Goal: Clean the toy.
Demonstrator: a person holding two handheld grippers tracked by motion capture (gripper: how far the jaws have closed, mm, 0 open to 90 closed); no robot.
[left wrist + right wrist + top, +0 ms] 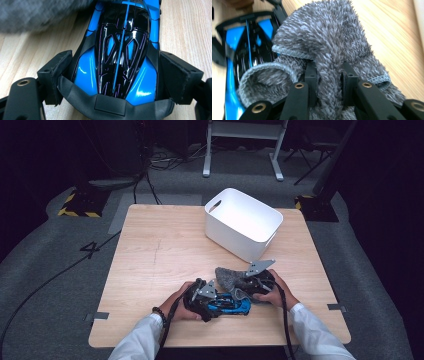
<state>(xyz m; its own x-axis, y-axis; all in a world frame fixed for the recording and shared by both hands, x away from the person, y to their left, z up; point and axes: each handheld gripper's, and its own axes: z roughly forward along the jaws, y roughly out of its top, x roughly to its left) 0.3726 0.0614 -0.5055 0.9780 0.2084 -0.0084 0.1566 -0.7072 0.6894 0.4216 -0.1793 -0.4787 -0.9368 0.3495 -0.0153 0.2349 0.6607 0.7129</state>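
A blue and black toy car (227, 306) lies on the wooden table (160, 250) near its front edge. My left gripper (222, 304) has its jaws on both sides of the car (120, 57), and the pads (58, 72) press against its flanks. My right gripper (246, 287) is shut on a grey fluffy cloth (227, 276), with a fold pinched between its jaws (328, 80). The cloth (332, 45) hangs over the far end of the car (232, 75), and a blurred part of it (37, 15) covers the car's front in the left gripper view.
A white plastic bin (242, 222) stands at the back right of the table, open and tilted askew to the edges. Bare wood stretches across the left half. Cables and stand legs lie on the grey floor beyond.
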